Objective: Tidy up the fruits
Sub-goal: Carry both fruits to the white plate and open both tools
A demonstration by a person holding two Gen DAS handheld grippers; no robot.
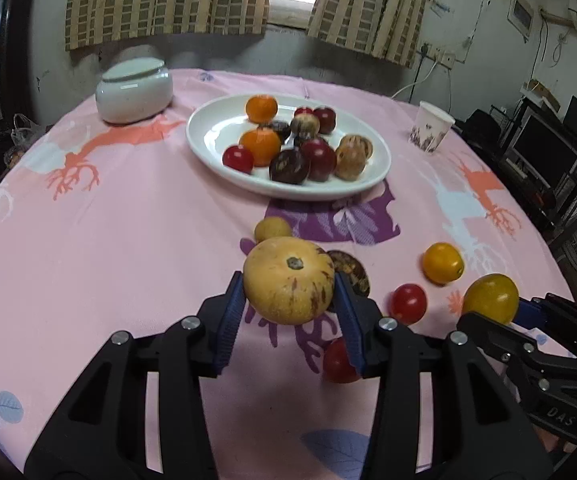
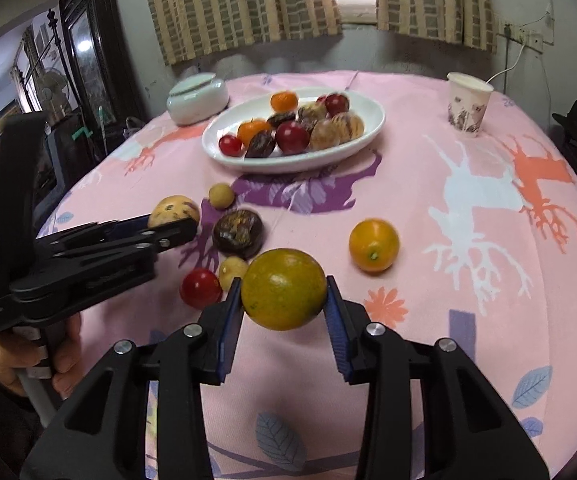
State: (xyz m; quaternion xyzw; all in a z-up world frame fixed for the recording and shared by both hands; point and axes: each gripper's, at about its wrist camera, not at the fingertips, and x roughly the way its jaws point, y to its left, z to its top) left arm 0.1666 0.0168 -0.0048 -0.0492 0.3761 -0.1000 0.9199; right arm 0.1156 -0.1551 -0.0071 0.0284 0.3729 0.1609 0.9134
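Note:
My left gripper [image 1: 288, 294] is shut on a tan, brown-streaked round fruit [image 1: 288, 280], held just above the pink cloth. My right gripper [image 2: 283, 300] is shut on a greenish-yellow citrus [image 2: 283, 289], also lifted; the left wrist view shows that citrus [image 1: 490, 298] at the far right. Loose on the cloth lie an orange fruit [image 2: 373, 245], a dark brown fruit [image 2: 237, 233], a red fruit [image 2: 201, 288] and two small yellow ones [image 2: 221, 196] [image 2: 231, 270]. The white oval plate [image 1: 216, 132] farther back holds several fruits.
A lidded white ceramic jar [image 1: 134, 92] stands back left of the plate and a paper cup [image 1: 430, 127] back right. The table's round edge drops off on both sides. A hand [image 2: 64, 356] holds the left gripper's handle at the left of the right wrist view.

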